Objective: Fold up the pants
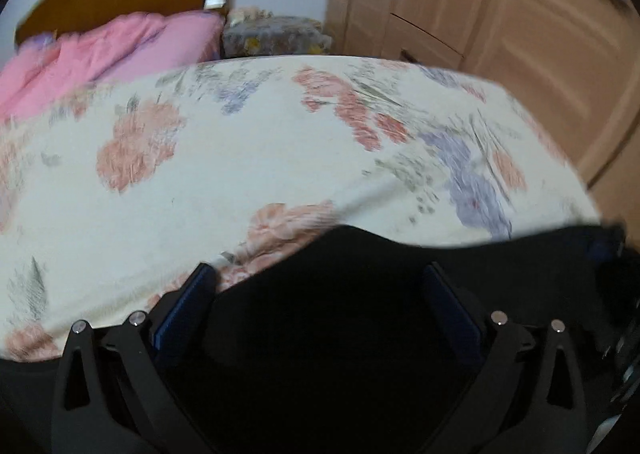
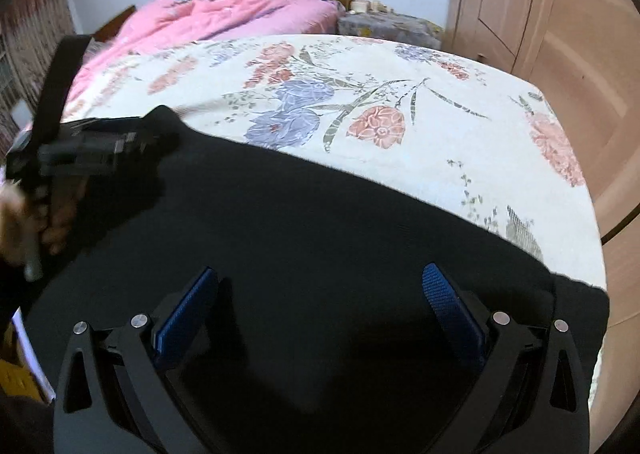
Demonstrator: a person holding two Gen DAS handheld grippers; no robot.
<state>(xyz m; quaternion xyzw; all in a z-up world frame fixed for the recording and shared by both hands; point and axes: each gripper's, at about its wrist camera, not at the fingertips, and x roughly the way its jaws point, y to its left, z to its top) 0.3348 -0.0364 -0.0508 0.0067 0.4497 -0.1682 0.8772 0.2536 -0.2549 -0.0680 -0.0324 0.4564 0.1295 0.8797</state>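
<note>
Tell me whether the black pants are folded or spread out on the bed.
Spread, as far as shows: the black pants lie as one broad flat sheet across the floral bedsheet. No crease is visible, but their near part is hidden below both views.

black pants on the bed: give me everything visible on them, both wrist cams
The pants are plain black, matte soft fabric with no visible detail. They lie spread on the floral bedsheet near the bed's front edge, their far edge running diagonally across the right wrist view. The right gripper is above them, jaws open, nothing held. The left gripper, also open, is over their left part. Waistband, legs and folds cannot be made out.
</note>
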